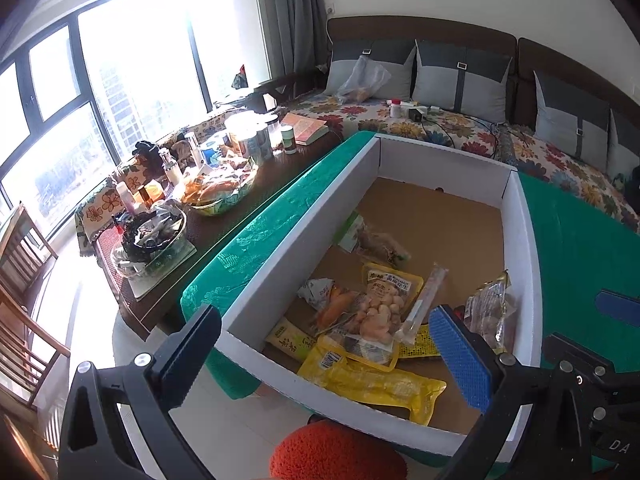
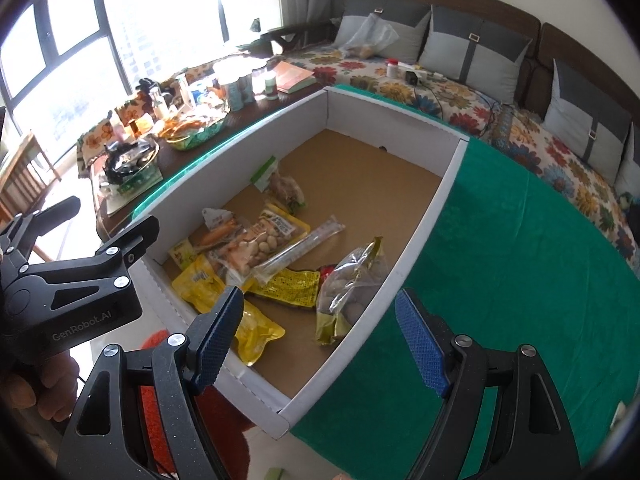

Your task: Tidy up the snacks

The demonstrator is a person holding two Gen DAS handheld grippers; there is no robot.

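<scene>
Progress: snack packets (image 2: 256,264) already lie heaped at the near end of the cardboard box (image 2: 424,216); green tablecloth (image 2: 520,264) bare, so little seems left
Left gripper (image 1: 326,344): spread wide, empty
Right gripper (image 2: 320,340): spread, empty, over the box corner
Materials: crinkly glossy pouches, yellow and clear; matte brown box floor, white walls

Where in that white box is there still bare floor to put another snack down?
The far half of the white box, between the green-topped packet and the back wall, is bare cardboard. The near half is crowded: peanut packet, yellow pouch, and clear bag against the right wall.
</scene>
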